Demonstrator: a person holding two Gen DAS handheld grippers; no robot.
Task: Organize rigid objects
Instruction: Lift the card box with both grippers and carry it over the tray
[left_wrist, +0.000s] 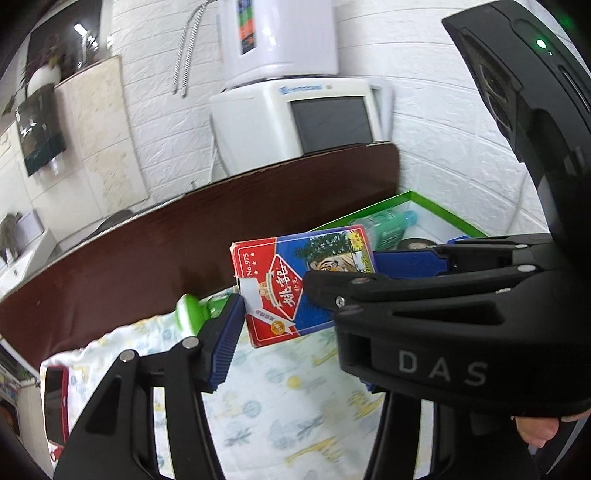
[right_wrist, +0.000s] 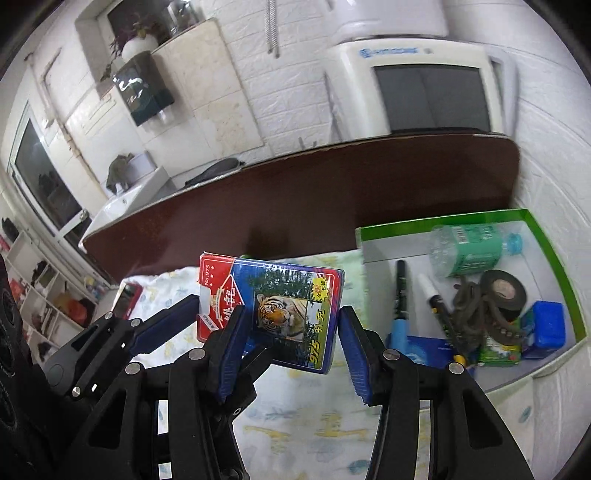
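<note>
A red and blue playing-card box (left_wrist: 280, 291) (right_wrist: 280, 310) with a tiger picture hangs in the air above the patterned cloth (right_wrist: 295, 435). My right gripper (right_wrist: 288, 343) is shut on it, one blue pad on each long side. My left gripper (left_wrist: 295, 343) holds the same box from the left, a blue pad against the flap end; the far finger is hidden behind the right gripper (left_wrist: 340, 271). In the right wrist view the left gripper's fingers (right_wrist: 162, 328) reach in from the left.
A green-rimmed open box (right_wrist: 546, 266) (left_wrist: 436, 206) stands at the right, holding a green bottle (right_wrist: 476, 251), a black tape roll (right_wrist: 502, 291), markers (right_wrist: 402, 280) and a blue case (right_wrist: 550, 328). Behind lies a dark brown table (left_wrist: 147, 258). A red device (left_wrist: 55, 398) lies on the cloth's left edge.
</note>
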